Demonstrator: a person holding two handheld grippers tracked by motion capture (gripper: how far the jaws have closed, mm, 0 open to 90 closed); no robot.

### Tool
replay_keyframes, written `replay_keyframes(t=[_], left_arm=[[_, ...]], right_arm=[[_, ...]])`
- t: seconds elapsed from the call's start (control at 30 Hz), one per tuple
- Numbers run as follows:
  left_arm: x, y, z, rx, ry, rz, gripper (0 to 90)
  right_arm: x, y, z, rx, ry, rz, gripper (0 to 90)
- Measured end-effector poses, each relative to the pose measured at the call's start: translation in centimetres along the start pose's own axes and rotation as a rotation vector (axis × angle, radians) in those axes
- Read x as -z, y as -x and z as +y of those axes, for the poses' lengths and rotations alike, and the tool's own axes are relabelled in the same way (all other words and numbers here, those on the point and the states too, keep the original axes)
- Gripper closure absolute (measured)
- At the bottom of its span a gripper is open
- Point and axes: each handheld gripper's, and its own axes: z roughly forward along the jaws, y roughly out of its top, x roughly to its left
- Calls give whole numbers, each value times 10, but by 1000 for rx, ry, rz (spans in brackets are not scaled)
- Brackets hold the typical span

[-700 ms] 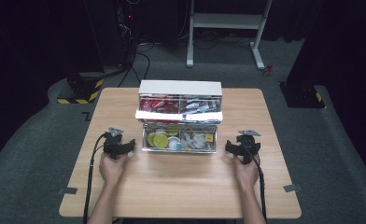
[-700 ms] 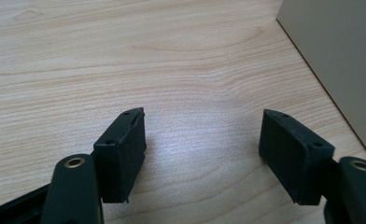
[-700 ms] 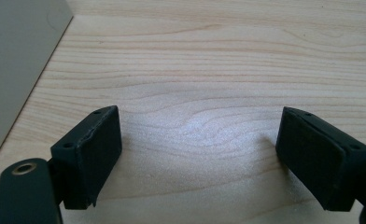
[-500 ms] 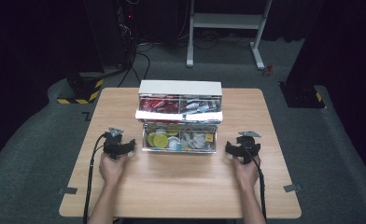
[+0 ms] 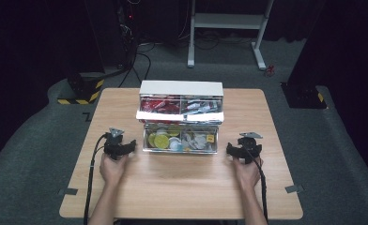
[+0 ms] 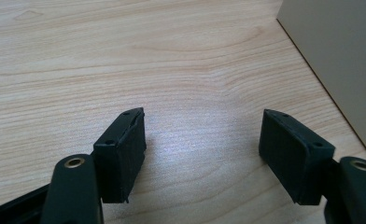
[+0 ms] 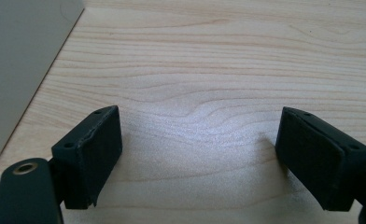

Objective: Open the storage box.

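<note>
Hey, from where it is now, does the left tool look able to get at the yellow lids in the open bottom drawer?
Probably yes. The left tool sits open just left of the drawer, nothing between its jaws, and the yellow lids lie uncovered at that near end. It would likely have to lift over the drawer's side wall.

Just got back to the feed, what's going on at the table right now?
A person holds a tool in each hand, one on either side of a small drawer box on the wooden table. The lower drawer is pulled out, showing yellow discs and small packets. The left tool and right tool both have their jaws open with nothing between them, resting near the drawer's ends without touching it.
</note>
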Motion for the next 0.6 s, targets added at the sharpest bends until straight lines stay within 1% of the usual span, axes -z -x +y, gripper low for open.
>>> replay_keyframes(t=[0.03,0.13,0.17,0.2,0.27,0.33,0.4,0.43,0.47,0.5,0.53,0.57,0.6], left_arm=[[0,0,0,0,0,0,320],[0,0,0,0,0,-1,319],[0,0,0,-1,-1,-1,317],[0,0,0,-2,-1,-1,315],[0,0,0,-1,0,-3,314],[0,0,0,-4,-1,-8,308],[0,0,0,-6,-2,-13,302],[0,0,1,-10,-2,-16,302],[-1,0,1,-12,-2,-14,303],[-1,0,1,-13,-1,-11,304],[-1,0,1,-12,0,-13,304],[-1,0,1,-11,2,-13,305],[-1,0,1,-8,1,-15,304]], right_arm=[[1,-1,-1,11,4,1,173],[3,-4,-1,14,7,1,222],[3,-5,-1,27,11,-4,233],[4,-6,-2,29,11,-3,255],[7,-7,-3,43,15,7,290],[9,-9,-4,62,26,14,304],[13,-9,-6,73,58,31,352],[17,-10,-8,59,76,37,367],[19,-10,-10,55,94,43,372],[21,-10,-12,54,99,50,374],[24,-11,-14,54,107,51,381],[27,-13,-16,65,120,53,390],[29,-14,-18,60,130,54,399]])
